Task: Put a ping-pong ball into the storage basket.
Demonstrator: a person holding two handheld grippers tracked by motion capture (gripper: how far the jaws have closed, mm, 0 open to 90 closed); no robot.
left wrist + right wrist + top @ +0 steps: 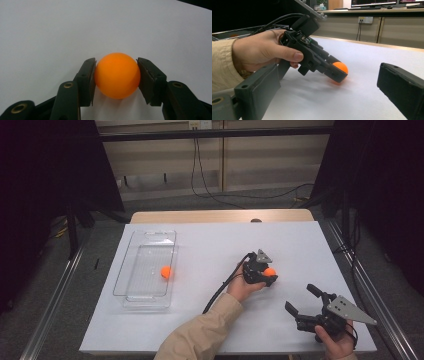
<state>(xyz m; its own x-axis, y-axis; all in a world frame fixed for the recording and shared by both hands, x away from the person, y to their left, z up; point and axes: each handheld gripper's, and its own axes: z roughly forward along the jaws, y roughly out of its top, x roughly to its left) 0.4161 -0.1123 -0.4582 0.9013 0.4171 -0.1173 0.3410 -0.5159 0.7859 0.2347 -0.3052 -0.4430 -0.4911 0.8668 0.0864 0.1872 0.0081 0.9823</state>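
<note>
An orange ball [117,75] sits between the two black pads of my left gripper [116,61], which is shut on it. Both pads press its sides. In the high view the left gripper [266,274] holds this ball [270,271] low over the white table, right of centre. The right gripper view shows the ball [341,66] at or just above the surface; I cannot tell which. A second orange ball [166,272] lies inside a clear plastic tray [146,301] at the left. My right gripper [302,299] hovers near the front right, jaws spread wide with nothing between them.
The white table [210,245] has a wooden strip along its far edge. A clear lid or second tray [131,251] overlaps the tray's left side. A black cable [225,285] trails from the left gripper towards the sleeve. Metal rails run along both sides of the table.
</note>
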